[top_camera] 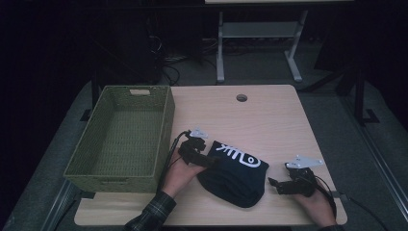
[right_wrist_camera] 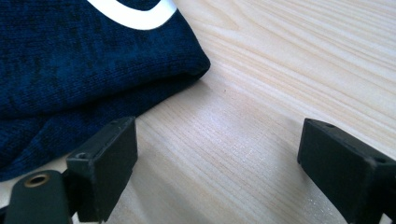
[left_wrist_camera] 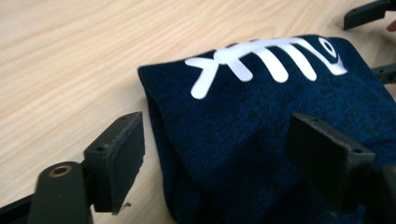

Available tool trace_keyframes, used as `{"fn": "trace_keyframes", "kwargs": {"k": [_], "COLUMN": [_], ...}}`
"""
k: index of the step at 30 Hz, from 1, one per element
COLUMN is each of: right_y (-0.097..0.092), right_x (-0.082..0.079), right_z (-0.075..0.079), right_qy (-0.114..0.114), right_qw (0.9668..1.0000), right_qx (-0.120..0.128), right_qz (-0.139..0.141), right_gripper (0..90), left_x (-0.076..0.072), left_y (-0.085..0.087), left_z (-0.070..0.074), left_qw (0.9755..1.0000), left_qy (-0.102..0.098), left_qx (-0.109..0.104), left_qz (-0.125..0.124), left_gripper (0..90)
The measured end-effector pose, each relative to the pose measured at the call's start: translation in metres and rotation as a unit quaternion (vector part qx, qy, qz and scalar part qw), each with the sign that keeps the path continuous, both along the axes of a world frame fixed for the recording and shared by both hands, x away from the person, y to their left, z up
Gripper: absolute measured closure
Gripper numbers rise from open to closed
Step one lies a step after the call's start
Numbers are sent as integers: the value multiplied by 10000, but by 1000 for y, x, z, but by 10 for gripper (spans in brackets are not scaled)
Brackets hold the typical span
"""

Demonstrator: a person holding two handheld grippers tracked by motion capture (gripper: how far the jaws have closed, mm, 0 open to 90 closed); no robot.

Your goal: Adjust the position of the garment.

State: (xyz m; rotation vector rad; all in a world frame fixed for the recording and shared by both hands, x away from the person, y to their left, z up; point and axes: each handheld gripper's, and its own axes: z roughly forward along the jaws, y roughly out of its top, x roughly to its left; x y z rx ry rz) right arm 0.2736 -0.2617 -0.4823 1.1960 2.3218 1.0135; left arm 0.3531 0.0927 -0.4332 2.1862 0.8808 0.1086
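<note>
- The folded navy knit garment point(top_camera: 233, 174) with a white fish-skeleton print lies on the wooden table point(top_camera: 269, 115), near its front edge, between the two grippers and just right of the green woven basket point(top_camera: 120, 139).
- The left gripper point(top_camera: 208, 160) sits at the garment's left edge with its jaws wide apart; cloth lies between them but the pads do not press on it.
- The right gripper point(top_camera: 274, 183) rests just right of the garment, jaws likewise spread, with bare table between them.
- The step in hand looks like a re-grip to lift the bundle toward the basket. To do it well, slide each lower jaw under the folded edge so all layers are caught, then close both sides evenly so the fold holds.
- The left gripper view shows the fish-skeleton print point(left_wrist_camera: 266, 58) and the open fold mouth at the cloth's corner, which the high view leaves too dark to read.
- The right gripper view shows the garment's rounded corner point(right_wrist_camera: 187, 65) clear of both jaws; the high view alone shows the basket, which seems empty, though its floor is dim.
</note>
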Motion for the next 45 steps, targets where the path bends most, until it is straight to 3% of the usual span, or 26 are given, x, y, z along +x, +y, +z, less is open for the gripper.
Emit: {"fn": "trace_keyframes", "kwargs": {"k": [7,14,15,20,24,29,31,34,40,42,45], "right_y": [0,0,0,0,0,0,0,0,0,0,0], "right_x": [1,1,1,1,1,1,1,1,1,1,1], "right_z": [0,0,0,0,0,0,0,0,0,0,0], "right_qy": [58,58,60,70,71,71,71,73,72,71,71], "right_qw": [10000,10000,10000,10000,10000,10000,10000,10000,10000,10000,10000], "right_qx": [-7,-6,-8,-7,-8,-9,-8,-8,-8,-8,-8], "right_qz": [40,41,42,40,39,39,39,39,39,39,39], "right_gripper": [86,85,85,85,85,85,85,85,85,86,85], "left_x": [0,2,2,3,3,2,1,0,0,0,0], "left_y": [2,0,0,0,0,-2,-1,-2,-2,-2,-4], "left_z": [-10,-22,-23,-27,-30,-29,-28,-27,-25,-26,-25], "left_qw": [9999,9993,9994,9988,9991,9989,9984,9984,9973,9975,9971], "left_qy": [132,263,263,282,275,226,244,263,193,225,205], "left_qx": [-56,186,145,327,246,364,379,343,522,460,499], "left_qz": [-50,-191,-154,-238,-198,-207,-353,-361,-483,-481,-539], "left_gripper": [138,137,137,138,139,156,218,312,456,504,634]}}
